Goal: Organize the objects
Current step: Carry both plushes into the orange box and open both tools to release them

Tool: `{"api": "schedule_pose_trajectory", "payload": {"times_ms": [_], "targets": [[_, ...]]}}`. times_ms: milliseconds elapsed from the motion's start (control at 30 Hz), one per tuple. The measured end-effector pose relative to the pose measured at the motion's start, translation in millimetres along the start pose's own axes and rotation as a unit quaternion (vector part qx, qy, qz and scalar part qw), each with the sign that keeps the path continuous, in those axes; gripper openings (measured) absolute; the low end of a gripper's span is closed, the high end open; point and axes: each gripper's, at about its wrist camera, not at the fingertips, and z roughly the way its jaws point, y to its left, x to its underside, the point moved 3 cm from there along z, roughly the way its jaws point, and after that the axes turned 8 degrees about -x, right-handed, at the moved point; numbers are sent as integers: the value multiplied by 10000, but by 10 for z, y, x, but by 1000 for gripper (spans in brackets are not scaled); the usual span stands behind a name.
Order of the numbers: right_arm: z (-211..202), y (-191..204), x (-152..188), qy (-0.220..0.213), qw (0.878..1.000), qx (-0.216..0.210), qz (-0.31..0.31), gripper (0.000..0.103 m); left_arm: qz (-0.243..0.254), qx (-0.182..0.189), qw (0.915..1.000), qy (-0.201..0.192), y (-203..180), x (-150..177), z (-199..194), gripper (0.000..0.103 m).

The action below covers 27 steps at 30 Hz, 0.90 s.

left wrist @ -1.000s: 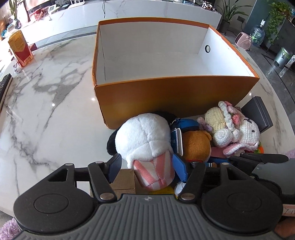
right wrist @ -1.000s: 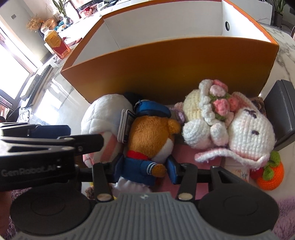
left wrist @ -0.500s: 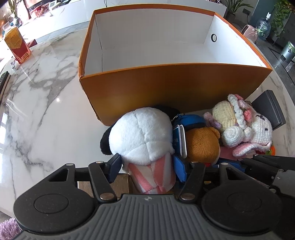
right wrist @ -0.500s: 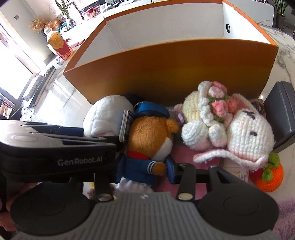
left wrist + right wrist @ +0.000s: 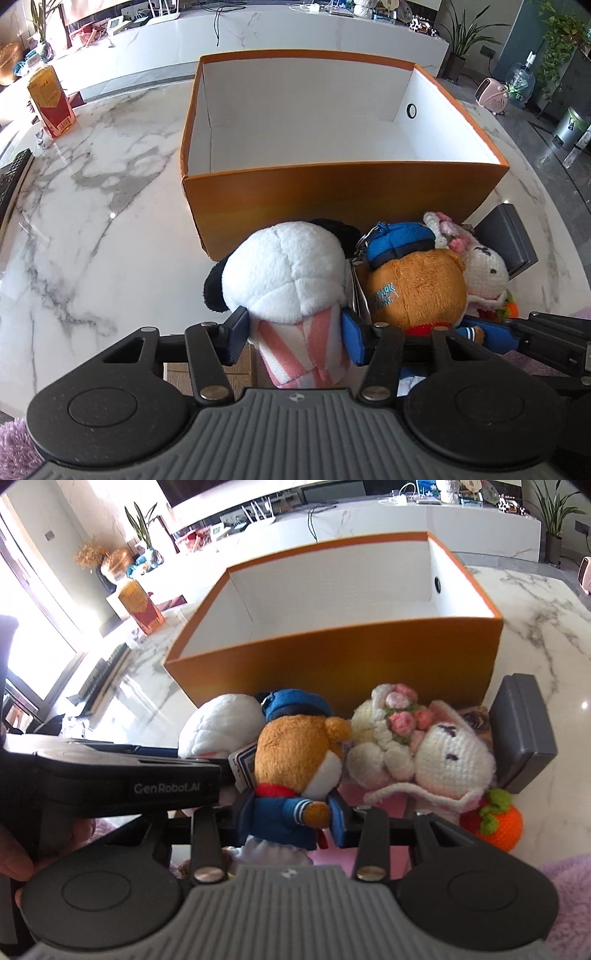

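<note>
Bear plush [image 5: 295,753] clamped in right tool [image 5: 291,818]; left tool [image 5: 122,779] reads "GenRobot.AI".

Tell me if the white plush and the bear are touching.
Touching. In the left wrist view the white plush presses sideways against the bear, with no gap showing between them.

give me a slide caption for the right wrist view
Right gripper shut on the brown plush bear in blue sailor outfit, in front of the empty orange cardboard box on the white marble table.
</note>
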Motion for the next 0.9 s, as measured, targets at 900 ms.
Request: {"api": "schedule_pose_trajectory", "payload": {"times_ms": [900], "targets": [[-603,-65,-1388,-1433,9880,126,-555,43,119,138,9924,-1216,61,-1162,-503,61]]}}
